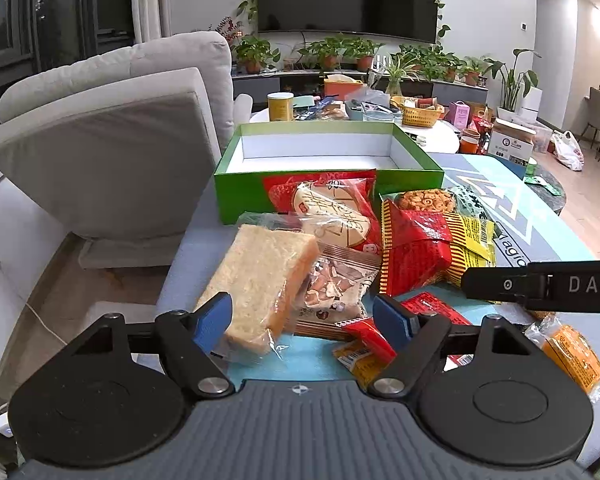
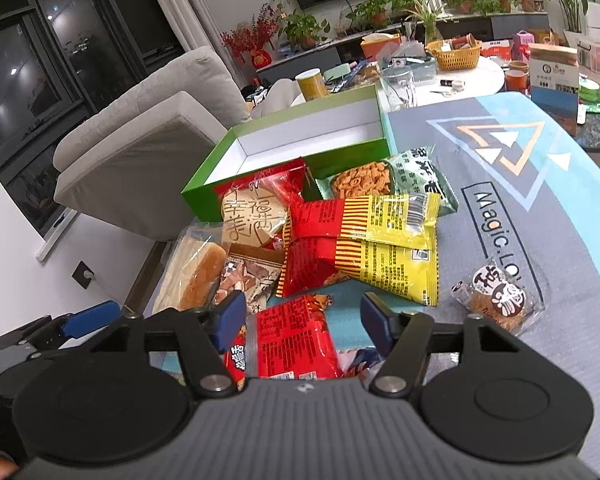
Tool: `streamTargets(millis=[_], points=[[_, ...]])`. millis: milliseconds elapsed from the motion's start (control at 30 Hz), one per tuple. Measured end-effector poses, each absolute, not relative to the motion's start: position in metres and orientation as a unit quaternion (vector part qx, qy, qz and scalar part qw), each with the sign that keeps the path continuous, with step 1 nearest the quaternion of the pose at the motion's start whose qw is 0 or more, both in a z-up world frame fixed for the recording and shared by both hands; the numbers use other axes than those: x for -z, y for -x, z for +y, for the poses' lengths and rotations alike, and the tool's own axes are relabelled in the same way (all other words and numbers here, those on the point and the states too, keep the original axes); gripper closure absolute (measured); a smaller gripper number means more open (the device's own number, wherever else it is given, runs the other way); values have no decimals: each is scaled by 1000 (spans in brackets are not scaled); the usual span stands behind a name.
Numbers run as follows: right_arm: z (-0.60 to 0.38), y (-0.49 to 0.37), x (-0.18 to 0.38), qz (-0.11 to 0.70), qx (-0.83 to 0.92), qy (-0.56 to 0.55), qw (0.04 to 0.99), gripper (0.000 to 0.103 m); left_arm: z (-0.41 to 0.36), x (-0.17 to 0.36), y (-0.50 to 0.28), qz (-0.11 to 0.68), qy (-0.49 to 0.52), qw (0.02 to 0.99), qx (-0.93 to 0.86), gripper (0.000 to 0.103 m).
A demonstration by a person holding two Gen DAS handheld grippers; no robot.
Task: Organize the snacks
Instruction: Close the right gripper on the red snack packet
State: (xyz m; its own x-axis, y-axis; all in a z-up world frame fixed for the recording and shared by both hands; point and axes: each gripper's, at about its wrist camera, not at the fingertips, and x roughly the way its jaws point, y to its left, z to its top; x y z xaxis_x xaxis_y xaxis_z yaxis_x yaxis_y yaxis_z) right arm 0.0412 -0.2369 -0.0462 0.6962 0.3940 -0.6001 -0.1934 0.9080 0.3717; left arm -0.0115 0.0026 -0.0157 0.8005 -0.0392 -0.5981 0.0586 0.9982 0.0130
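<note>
Snacks piling at 6 o'clock of green box (image 1: 236, 196); left gripper (image 1: 303, 317) gaping around bread pack (image 1: 260, 288), right gripper (image 2: 302, 322) gaping over red packet (image 2: 292, 340).

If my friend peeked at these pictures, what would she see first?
Probably the pile of bright snack packets on the table, above all the red and yellow striped packet in the middle. Right behind the pile sits the green box, open, with a white inside and nothing visible in it. The wrapped bread lies at the pile's left edge, just ahead of the open left gripper.
</note>
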Motion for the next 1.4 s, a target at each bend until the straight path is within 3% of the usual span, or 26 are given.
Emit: streamTargets(millis=[367, 600, 833, 900, 1000, 1400], points=[[-236, -48, 53, 373, -162, -138, 903, 26, 5, 20, 6, 329, -4, 944, 36, 31], [-235, -60, 64, 396, -168, -133, 893, 26, 3, 29, 0, 359, 22, 930, 79, 41], [-235, -71, 77, 417, -170, -131, 883, 26, -4, 33, -2, 376, 28, 919, 116, 41], [-235, -75, 80, 422, -170, -132, 881, 35, -8, 34, -4, 378, 27, 916, 131, 41], [-236, -79, 81, 427, -178, -137, 876, 38, -14, 38, -7, 387, 31, 908, 158, 42], [-250, -82, 85, 450, -199, -167, 854, 36, -20, 54, -20, 403, 55, 892, 196, 46]])
